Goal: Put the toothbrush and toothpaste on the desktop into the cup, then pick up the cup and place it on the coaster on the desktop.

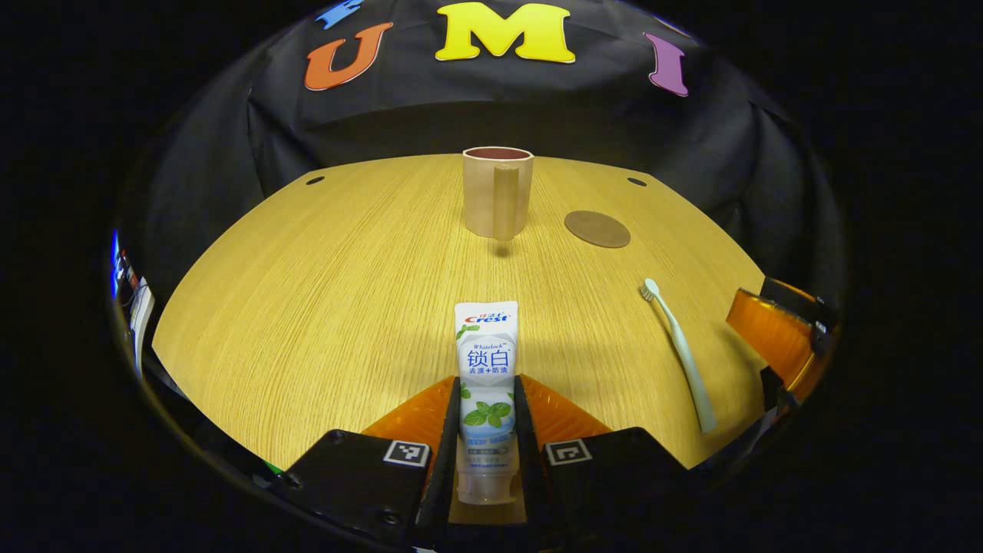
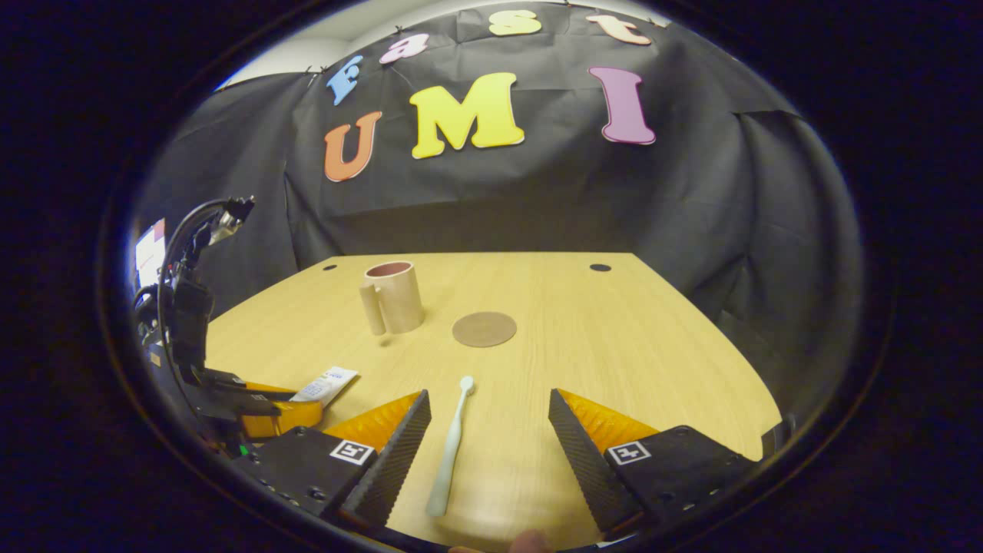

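Observation:
The white toothpaste tube [image 1: 486, 361] lies flat on the wooden desktop [image 1: 322, 307], cap end toward me. My left gripper [image 1: 486, 384] is shut on it, both fingers pressing its sides. Straight ahead stands the beige cup [image 1: 498, 192], handle facing me, with the round brown coaster [image 1: 597, 229] to its right. The pale toothbrush [image 2: 451, 445] rests on the desktop between the fingers of my right gripper [image 2: 488, 399], which is open and closer to its left finger. In the right gripper view the cup [image 2: 393, 296], coaster [image 2: 484, 329], toothpaste [image 2: 326, 384] and left gripper [image 2: 307, 399] show.
Two small dark holes [image 1: 315, 180] mark the desktop's far corners. The black cloth wall hangs right behind the far edge. Cables and a mount [image 2: 188, 299] rise over the left gripper at the left edge of the right gripper view.

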{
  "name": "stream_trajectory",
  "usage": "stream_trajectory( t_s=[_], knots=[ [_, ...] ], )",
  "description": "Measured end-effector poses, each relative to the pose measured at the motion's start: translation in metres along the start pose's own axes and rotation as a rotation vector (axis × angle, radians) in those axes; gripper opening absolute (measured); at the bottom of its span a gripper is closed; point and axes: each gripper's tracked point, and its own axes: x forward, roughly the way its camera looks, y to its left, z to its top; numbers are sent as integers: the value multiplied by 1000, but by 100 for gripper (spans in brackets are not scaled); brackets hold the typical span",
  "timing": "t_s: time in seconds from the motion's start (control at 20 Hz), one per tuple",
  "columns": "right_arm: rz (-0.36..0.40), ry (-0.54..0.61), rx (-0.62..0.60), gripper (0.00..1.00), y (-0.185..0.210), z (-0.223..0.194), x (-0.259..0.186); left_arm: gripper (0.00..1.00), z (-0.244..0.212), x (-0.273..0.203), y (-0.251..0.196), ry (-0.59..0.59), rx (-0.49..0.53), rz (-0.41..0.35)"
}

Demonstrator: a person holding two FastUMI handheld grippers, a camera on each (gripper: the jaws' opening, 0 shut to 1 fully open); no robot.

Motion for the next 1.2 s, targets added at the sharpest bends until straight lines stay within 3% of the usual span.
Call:
stream_trajectory(
  t_s=[0.15,0.2,0.25,0.6,0.75,0.8,0.95,1.05,1.2],
  knots=[
    [8,39,-26,94,10,-7,11,40,5,-6,2,-24,13,6],
    [5,54,-36,94,13,-11,16,45,6,-9,2,-36,12,6],
    [3,70,-45,94,16,-14,21,40,7,-11,3,-46,8,2],
    [-44,157,-43,94,23,-31,51,40,30,-30,14,-127,-1,3],
    [-57,212,-2,73,25,-41,58,36,39,-33,16,-160,-8,2],
    [-76,204,9,69,22,-38,60,40,40,-32,15,-167,-11,-2],
    [-82,221,48,25,19,-37,62,40,46,-36,8,-179,-39,-33],
    [-64,223,54,4,19,-38,61,40,50,-39,5,-186,-56,-55],
    [-27,219,96,0,21,-37,60,40,74,-41,5,-225,-52,-47]
  ],
)
